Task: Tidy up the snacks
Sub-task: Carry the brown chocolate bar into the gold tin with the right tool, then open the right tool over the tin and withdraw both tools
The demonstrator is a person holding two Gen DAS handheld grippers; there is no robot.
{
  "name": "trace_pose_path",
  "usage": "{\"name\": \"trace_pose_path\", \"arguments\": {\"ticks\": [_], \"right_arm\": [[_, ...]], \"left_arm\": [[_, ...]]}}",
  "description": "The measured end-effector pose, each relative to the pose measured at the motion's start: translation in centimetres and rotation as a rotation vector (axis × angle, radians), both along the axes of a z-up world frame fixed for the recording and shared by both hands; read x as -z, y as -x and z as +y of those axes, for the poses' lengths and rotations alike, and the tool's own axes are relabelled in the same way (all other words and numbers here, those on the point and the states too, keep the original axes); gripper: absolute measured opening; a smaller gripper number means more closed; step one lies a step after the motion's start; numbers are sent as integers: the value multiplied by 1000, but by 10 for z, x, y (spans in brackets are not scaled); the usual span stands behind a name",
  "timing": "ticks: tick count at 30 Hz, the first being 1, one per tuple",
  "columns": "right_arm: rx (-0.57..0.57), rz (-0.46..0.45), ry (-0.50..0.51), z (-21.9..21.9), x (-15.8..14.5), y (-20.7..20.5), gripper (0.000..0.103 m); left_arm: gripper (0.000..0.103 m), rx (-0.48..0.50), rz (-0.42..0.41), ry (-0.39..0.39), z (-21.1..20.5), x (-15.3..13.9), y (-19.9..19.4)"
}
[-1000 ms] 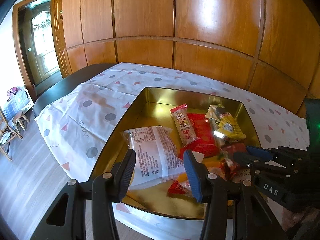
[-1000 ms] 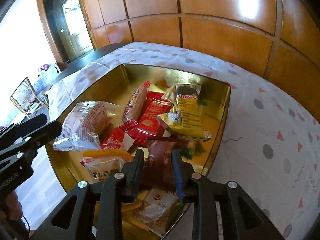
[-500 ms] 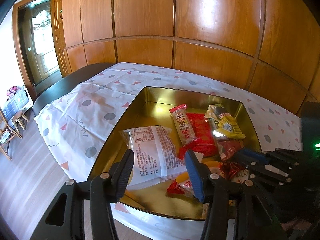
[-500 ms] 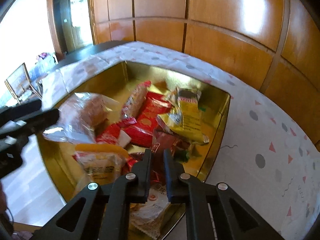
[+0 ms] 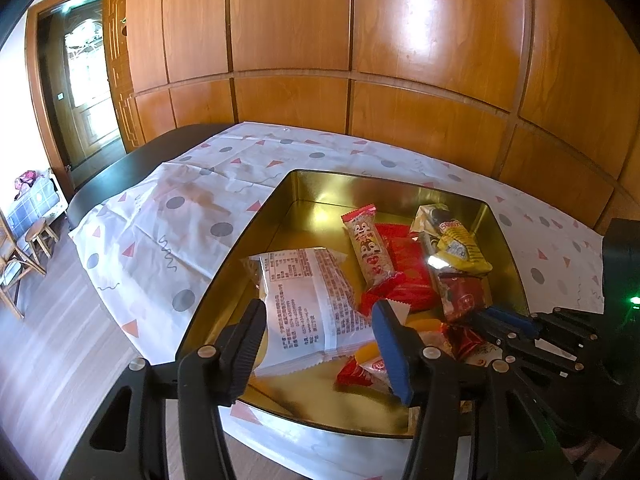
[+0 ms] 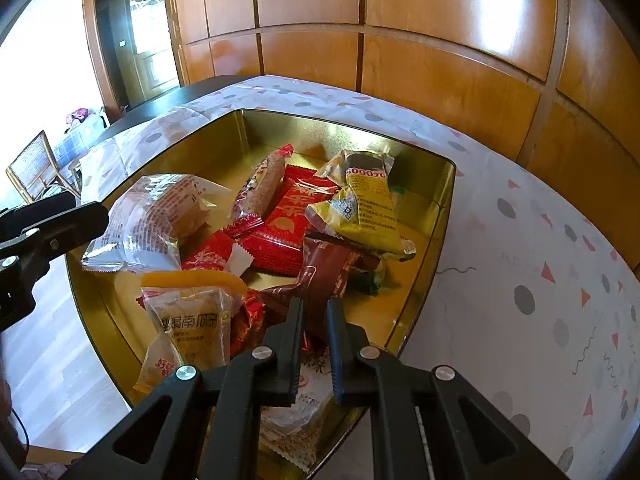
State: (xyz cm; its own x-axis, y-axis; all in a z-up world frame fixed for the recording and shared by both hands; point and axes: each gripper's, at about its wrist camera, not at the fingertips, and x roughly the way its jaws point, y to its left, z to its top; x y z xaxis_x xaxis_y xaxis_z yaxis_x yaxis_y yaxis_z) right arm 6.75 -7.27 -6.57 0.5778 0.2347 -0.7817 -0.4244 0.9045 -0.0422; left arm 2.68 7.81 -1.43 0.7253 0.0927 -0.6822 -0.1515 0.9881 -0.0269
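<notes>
R gripper [image 6: 314,320] is clamped on the brown pack [image 6: 320,276] in the gold tin [image 6: 420,280]; lift straight up, slow, w/o dragging neighbours. L gripper [image 5: 320,340] is opening, empty, astride the white pack [image 5: 316,304]; keep clear.

We see the tin [image 5: 304,184] on the desk [image 5: 192,216]. In it, the wide packet [image 5: 312,300] lies at nine o'clock, the long bar [image 5: 368,250] at twelve, the crumpled wrapper [image 5: 460,244] at two.

Two handheld grippers angled downward
Left gripper [image 5: 320,344] is opening, fingers apart; right gripper [image 6: 315,320] fingers are pinched nearly together.
</notes>
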Motion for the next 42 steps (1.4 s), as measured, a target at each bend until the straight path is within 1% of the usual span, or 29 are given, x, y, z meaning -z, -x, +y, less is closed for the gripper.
{"name": "trace_pose_path", "arguments": {"ticks": [2, 4, 6, 9, 11, 13, 14, 16, 18, 19, 24, 28, 30, 31, 35, 42], "right_arm": [[-6, 2, -19, -1, -3, 2, 11], [-4, 1, -57, -6, -9, 6, 12], [0, -2, -80, -9, -13, 9, 14], [-15, 5, -127, -12, -20, 17, 15], [-56, 29, -172, -8, -23, 22, 15], [-121, 78, -217, 3, -22, 25, 15], [-147, 95, -223, 9, -21, 26, 15], [-184, 117, -181, 25, -12, 26, 15], [-166, 97, -73, 38, 3, 24, 14], [-160, 85, -68, 39, 4, 23, 14], [-113, 27, -9, 39, 0, 22, 15], [-84, 32, -23, 31, -1, 23, 15], [-75, 33, -46, 23, -3, 24, 19], [-68, 26, -59, 21, -5, 25, 19], [-44, -22, -87, 13, -17, 35, 26], [54, -109, -110, 0, -36, 51, 32]], "left_arm": [[57, -3, -4, 3, 1, 0, 1], [60, -11, -11, 4, 4, -2, 1], [61, -20, -16, 7, 7, -2, 2], [61, -36, -20, 8, 12, -3, 3], [61, -45, -22, 10, 16, -3, 4], [61, -50, -23, 11, 18, -3, 5], [61, -51, -23, 11, 18, -3, 6], [61, -52, -21, 11, 19, -3, 7], [62, -47, -21, 10, 18, -4, 8], [65, -43, -23, 7, 17, -4, 8], [70, -35, -27, 8, 13, -4, 11], [73, -29, -32, 6, 9, -6, 13], [75, -25, -38, 1, 7, -7, 14], [76, -24, -43, -3, 6, -8, 16], [80, -18, -55, -3, 3, -11, 19], [88, 2, -79, -2, -5, -16, 27]]}}
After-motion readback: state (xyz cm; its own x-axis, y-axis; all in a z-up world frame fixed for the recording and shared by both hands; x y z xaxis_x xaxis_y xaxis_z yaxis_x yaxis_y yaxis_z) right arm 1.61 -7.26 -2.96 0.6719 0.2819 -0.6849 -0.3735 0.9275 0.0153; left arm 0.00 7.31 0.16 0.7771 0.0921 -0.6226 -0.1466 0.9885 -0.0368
